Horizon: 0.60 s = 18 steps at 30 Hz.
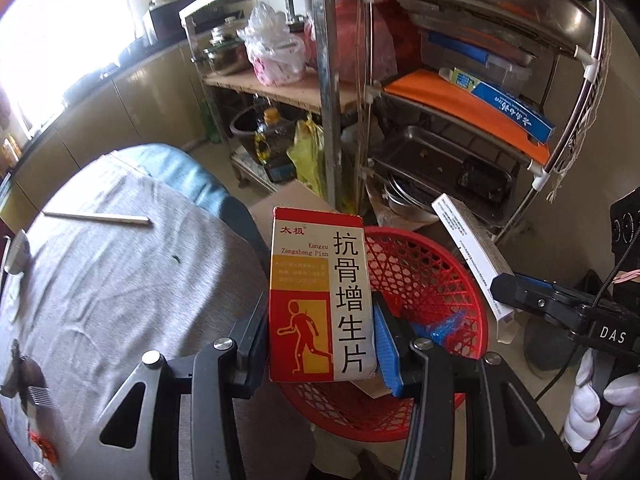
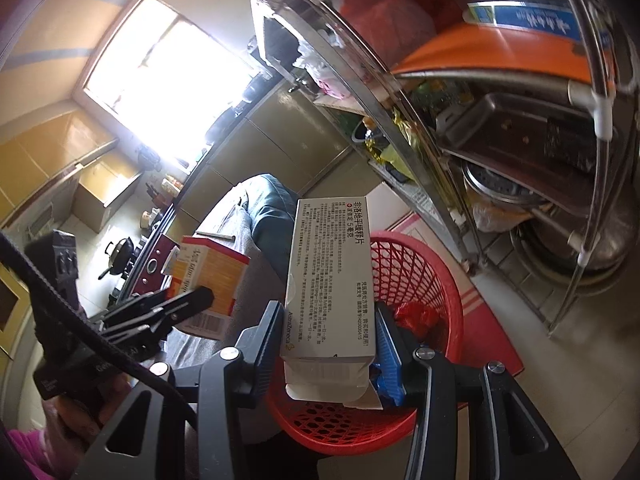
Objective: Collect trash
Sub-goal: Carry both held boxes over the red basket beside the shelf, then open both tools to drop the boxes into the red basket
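My left gripper (image 1: 320, 344) is shut on a red, yellow and white medicine box (image 1: 320, 300), held upright above the near rim of a red mesh basket (image 1: 436, 280). My right gripper (image 2: 328, 344) is shut on a white medicine box (image 2: 332, 280) with small black print, its lower flap hanging open, over the same red basket (image 2: 440, 292). In the left wrist view the white box (image 1: 472, 256) and the right gripper (image 1: 520, 296) come in from the right above the basket's far rim. In the right wrist view the red box (image 2: 212, 280) and left gripper (image 2: 192, 300) show at left. Red and blue scraps lie inside the basket.
A table under a grey cloth (image 1: 120, 280) fills the left, with a pale stick (image 1: 96, 218) lying on it. Behind the basket stands a metal rack (image 1: 460, 128) holding trays, pans, an orange board and bags. Kitchen cabinets (image 1: 132, 104) run under a bright window.
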Available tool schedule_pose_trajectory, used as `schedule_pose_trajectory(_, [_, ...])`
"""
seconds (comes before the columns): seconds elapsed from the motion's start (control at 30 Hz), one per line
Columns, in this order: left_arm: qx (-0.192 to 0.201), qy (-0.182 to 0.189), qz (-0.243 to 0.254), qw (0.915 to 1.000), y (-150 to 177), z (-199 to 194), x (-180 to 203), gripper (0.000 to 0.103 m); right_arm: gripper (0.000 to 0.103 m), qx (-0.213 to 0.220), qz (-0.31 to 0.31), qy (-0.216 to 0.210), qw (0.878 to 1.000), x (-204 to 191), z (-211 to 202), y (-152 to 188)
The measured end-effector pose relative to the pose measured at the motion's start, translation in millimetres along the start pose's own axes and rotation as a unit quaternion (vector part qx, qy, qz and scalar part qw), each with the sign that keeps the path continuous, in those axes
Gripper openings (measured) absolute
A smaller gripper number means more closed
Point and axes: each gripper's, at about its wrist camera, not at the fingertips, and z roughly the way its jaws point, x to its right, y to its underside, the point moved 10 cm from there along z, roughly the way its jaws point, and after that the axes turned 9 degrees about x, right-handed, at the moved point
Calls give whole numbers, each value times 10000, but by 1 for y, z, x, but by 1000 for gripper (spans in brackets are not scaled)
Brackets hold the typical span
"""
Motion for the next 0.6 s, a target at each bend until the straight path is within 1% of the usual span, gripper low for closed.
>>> schedule_pose_trajectory(0.07, [-103,146,-90,9998,5,5,2,48,47,-35,61,-17,10000,2,2,2])
schedule_pose_trajectory(0.17, [-165,269,-193,9993,9,10,2,49,47,-103,142,-47,9998,4,6,6])
schedule_pose_trajectory(0.3, [-206,356,-257,9988,11,14,2,49,48,-187,207,-68,9996,4,12,12])
schedule_pose_trajectory(0.47, [-290,485,-219,9982,16,17,5,49,49,-301,261,-62,9992,3,21,17])
schedule_pose_trajectory(0.5, [-322,514,-210,9979,17,18,6,52,49,-321,282,-48,9991,3,23,18])
schedule_pose_trajectory(0.53, [-380,566,-217,9974,19,19,7,58,49,-341,288,-52,9990,3,24,19])
schedule_pose_trajectory(0.6, [-422,638,-275,9967,21,20,8,60,51,-388,306,-11,9988,3,26,20])
